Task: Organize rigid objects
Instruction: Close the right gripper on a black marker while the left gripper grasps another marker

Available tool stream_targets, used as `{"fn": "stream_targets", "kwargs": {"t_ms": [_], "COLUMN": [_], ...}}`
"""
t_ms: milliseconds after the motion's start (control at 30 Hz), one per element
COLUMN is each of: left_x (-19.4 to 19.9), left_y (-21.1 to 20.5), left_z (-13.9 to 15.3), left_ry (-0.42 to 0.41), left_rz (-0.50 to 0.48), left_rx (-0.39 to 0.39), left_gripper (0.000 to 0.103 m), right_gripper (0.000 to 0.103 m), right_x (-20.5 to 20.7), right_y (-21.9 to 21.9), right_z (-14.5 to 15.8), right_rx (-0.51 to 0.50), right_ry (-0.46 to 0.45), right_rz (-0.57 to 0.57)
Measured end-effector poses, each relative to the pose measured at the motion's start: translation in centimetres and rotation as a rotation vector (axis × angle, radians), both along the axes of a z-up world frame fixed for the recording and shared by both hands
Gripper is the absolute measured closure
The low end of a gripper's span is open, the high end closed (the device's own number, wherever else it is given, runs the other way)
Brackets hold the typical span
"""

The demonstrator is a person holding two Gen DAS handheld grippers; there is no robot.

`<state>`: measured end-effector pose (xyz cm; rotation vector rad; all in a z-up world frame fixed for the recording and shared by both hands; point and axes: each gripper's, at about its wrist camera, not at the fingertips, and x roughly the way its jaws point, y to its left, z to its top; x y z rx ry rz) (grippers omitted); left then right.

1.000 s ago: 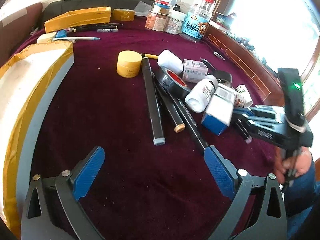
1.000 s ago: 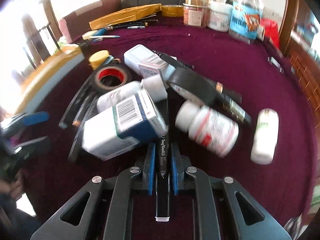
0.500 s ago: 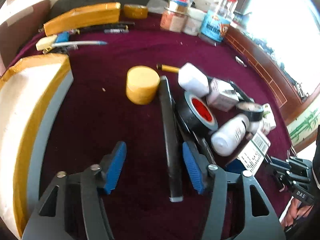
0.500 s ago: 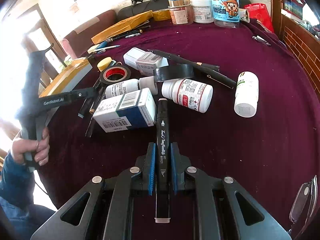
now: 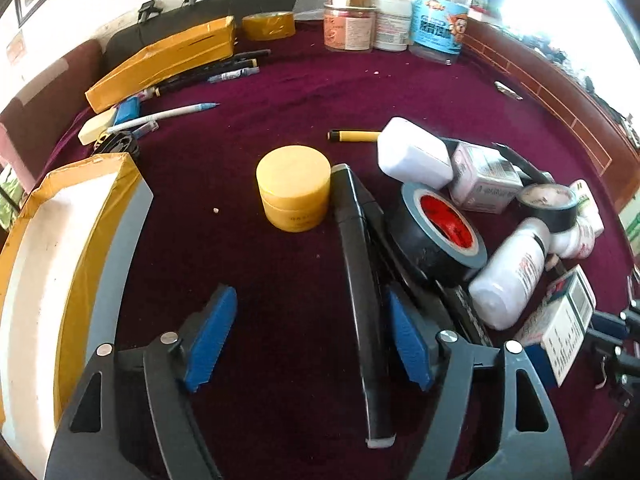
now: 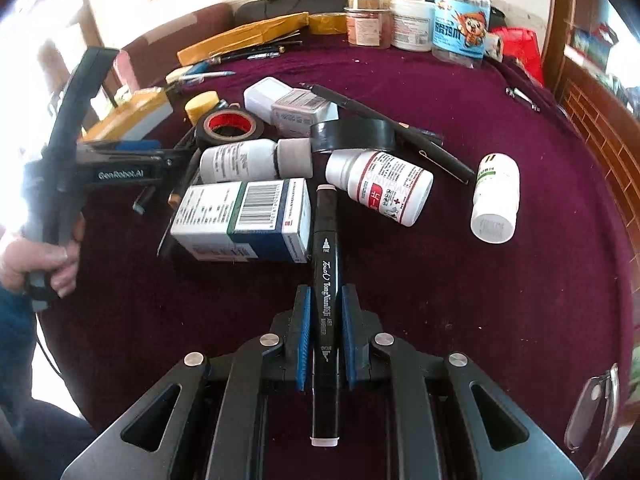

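**Marker between left jaws, another gripped right**

A black marker [image 5: 362,300] lies on the cloth [image 5: 260,92] inside the left gripper [image 5: 312,336], against its right pad; jaws just widened, gapped. The right gripper [image 6: 325,330] clamps a second marker [image 6: 326,280] beside a box [image 6: 244,220].
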<state>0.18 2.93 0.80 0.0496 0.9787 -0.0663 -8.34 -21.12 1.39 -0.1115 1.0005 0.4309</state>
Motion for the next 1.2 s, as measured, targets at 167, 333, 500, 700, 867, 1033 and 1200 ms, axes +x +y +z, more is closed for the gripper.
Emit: {"fn": "stream_targets", "kwargs": {"t_ms": [167, 333, 500, 700, 867, 1033, 1200], "left_x": [-1.8, -3.4, -4.3, -3.3, -2.6, -1.3, -1.3], "left_y": [0.3, 1.0, 1.2, 1.3, -0.3, -1.5, -2.1], "left_z": [0.6, 1.2, 2.5, 1.0, 0.8, 0.4, -0.1], "left_ry": [0.009, 0.001, -0.037, 0.039, 0.047, 0.028, 0.028], "left_rz": [-0.036, -0.044, -0.046, -0.038, -0.072, -0.063, -0.079], "left_rx": [-0.112, -0.235, -0.263, -0.277, -0.195, -0.092, -0.037], "left_gripper": [0.089, 0.09, 0.09, 0.087, 0.059, 0.029, 0.023], "right_gripper": [0.09, 0.09, 0.09, 0.09, 0.09, 0.09, 0.09], "right_x": [-0.4, -0.9, -1.1, -0.9, -0.7, -0.8, -0.7], "right_y": [-1.9, -3.5, -3.2, -1.8, -2.4, -2.5, -2.2], "right_z": [0.7, 2.1, 3.4, 3.7, 3.2, 3.2, 3.0], "right_rx": [0.1, 0.162, 0.229, 0.232, 0.252, 0.252, 0.252], "right_ry": [0.031, 0.004, -0.022, -0.019, -0.001, -0.013, -0.004], "right_rz": [-0.007, -0.025, -0.016, 0.005, -0.01, -0.007, -0.001]}}
